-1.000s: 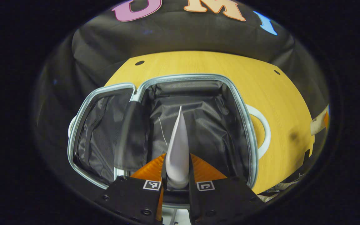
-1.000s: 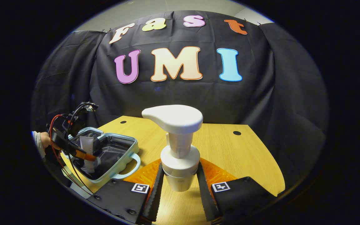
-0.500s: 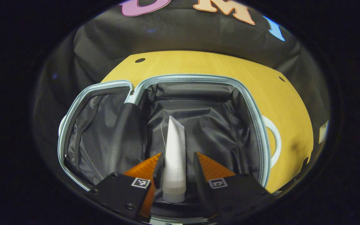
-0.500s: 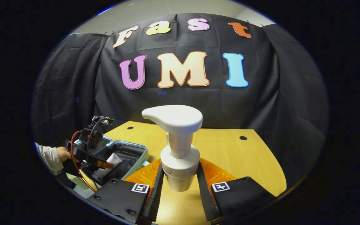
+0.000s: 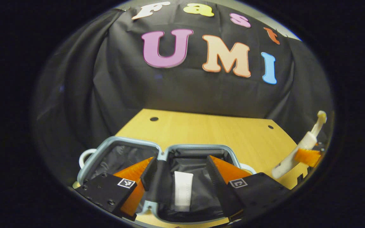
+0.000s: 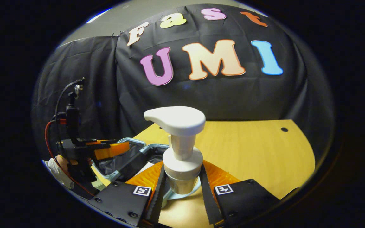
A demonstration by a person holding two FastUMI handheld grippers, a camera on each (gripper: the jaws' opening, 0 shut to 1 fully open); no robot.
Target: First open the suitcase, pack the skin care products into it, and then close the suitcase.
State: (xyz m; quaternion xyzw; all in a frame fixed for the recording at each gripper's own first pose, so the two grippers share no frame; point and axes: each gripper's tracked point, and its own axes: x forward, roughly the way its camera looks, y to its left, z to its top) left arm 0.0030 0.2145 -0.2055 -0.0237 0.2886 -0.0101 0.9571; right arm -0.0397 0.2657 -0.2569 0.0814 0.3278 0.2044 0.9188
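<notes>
The pale blue suitcase (image 5: 198, 146) lies open on the wooden table, its dark lining showing. A white tube (image 5: 182, 191) rests flat in its right half. My left gripper (image 5: 181, 177) hovers above it, open, with nothing between the fingers. My right gripper (image 6: 182, 186) is shut on a white pump bottle (image 6: 182, 148), held upright just right of the suitcase (image 6: 131, 158). In the left gripper view that bottle (image 5: 309, 139) shows tilted at the far right. The right gripper view has the left gripper (image 6: 112, 150) over the suitcase, held by a hand (image 6: 57, 164).
The wooden table (image 5: 208, 126) stretches bare behind and to the right of the suitcase, with small round holes near its far edge. Black cloth walls close the booth at the back and sides. The suitcase handle (image 5: 84, 156) sticks out at the left.
My left gripper opened and let go of the white tube, which now lies in the suitcase, then lifted and tilted up. My right gripper carried the pump bottle closer to the suitcase.
</notes>
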